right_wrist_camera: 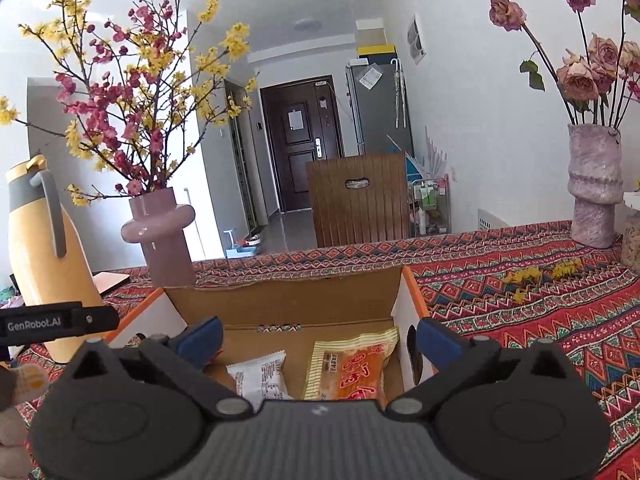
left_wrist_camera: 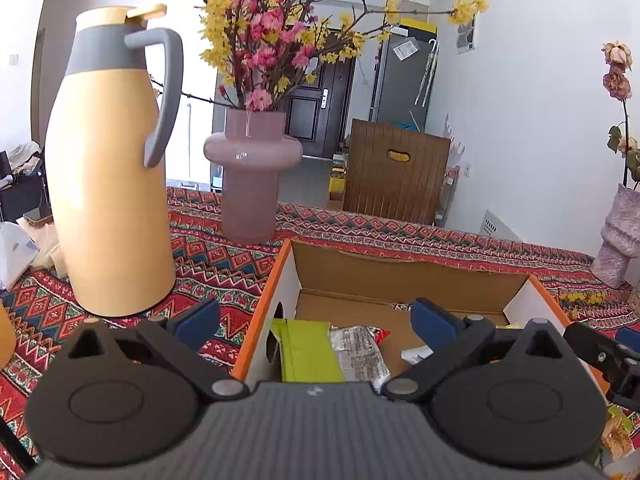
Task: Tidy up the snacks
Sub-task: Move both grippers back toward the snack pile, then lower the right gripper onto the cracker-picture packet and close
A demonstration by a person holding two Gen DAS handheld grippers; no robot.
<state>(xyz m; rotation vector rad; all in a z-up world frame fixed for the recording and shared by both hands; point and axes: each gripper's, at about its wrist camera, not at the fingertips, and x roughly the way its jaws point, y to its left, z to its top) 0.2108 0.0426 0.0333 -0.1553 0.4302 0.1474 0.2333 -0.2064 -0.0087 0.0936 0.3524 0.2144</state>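
Note:
An open cardboard box (left_wrist_camera: 400, 268) with orange-edged white walls sits on the patterned tablecloth; it also shows in the right wrist view (right_wrist_camera: 280, 300). Inside lie a green packet (left_wrist_camera: 308, 352), a silver printed packet (left_wrist_camera: 360, 352), a white packet (right_wrist_camera: 262, 378) and an orange packet (right_wrist_camera: 352, 368). My left gripper (left_wrist_camera: 316, 320) is open and empty, held above the box's left end. My right gripper (right_wrist_camera: 320, 338) is open and empty above the box's right half. The other gripper's tip shows at the right edge of the left wrist view (left_wrist_camera: 612, 356).
A tall yellow thermos jug (left_wrist_camera: 112, 184) stands left of the box. A pink vase of flowering branches (left_wrist_camera: 250, 176) stands behind it. A mauve vase of dried roses (right_wrist_camera: 594, 188) stands far right. Fallen yellow petals (right_wrist_camera: 540, 274) lie on the cloth. A wooden chair back (right_wrist_camera: 360, 200) stands beyond the table.

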